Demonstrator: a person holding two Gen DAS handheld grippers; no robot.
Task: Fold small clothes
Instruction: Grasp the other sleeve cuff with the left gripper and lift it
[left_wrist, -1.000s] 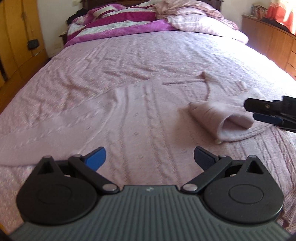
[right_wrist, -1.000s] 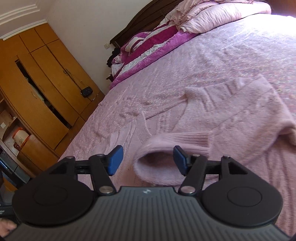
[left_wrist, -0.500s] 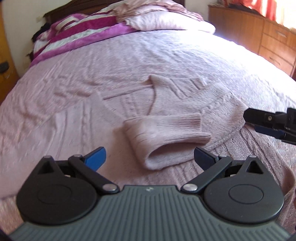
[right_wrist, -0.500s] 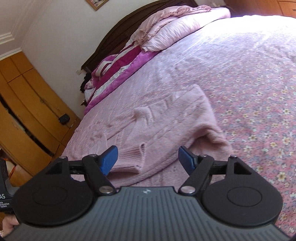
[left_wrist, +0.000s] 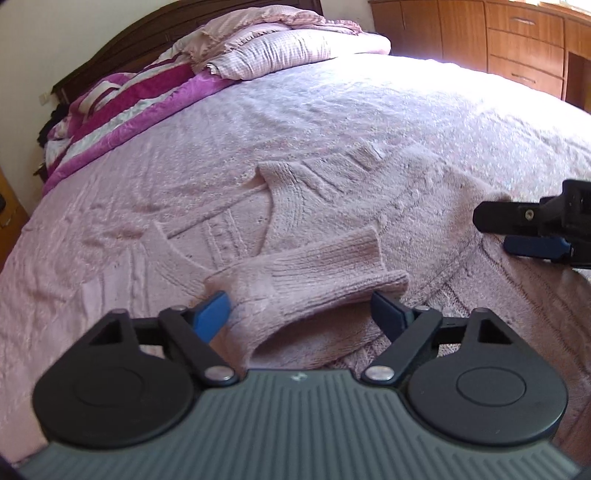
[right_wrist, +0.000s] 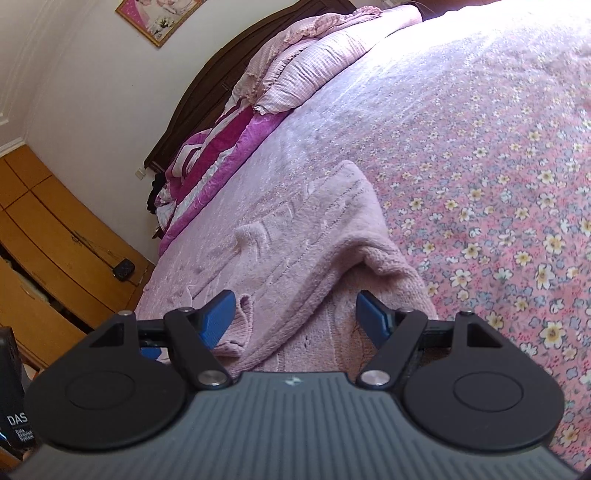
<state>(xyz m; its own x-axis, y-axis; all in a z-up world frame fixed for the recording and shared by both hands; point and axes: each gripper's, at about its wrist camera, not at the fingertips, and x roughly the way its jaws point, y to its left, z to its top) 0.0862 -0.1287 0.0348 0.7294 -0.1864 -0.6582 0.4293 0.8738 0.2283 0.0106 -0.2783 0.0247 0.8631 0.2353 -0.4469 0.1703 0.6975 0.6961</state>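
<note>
A pale pink knitted sweater (left_wrist: 332, 206) lies flat on the pink bedspread, with one sleeve folded across its body. The ribbed sleeve cuff (left_wrist: 314, 280) lies between the jaws of my left gripper (left_wrist: 299, 314), which are closing; the blue pads stand beside the cuff without pressing it. My right gripper (left_wrist: 495, 232) hovers low at the sweater's right side. In the right wrist view the right gripper (right_wrist: 295, 317) is open above the sweater (right_wrist: 314, 236), over the folded shoulder ridge, and the cuff (right_wrist: 242, 325) sits by its left pad.
Pillows and a magenta striped blanket (left_wrist: 155, 92) are piled at the headboard. Wooden drawers (left_wrist: 517, 33) stand beyond the bed's right side, an orange-brown wardrobe (right_wrist: 48, 266) on the left. The floral bedspread (right_wrist: 498, 184) stretches right of the sweater.
My left gripper has moved right and down to the sleeve cuff, and its jaws have narrowed. My right gripper left the cuff and moved right to the shoulder fold.
</note>
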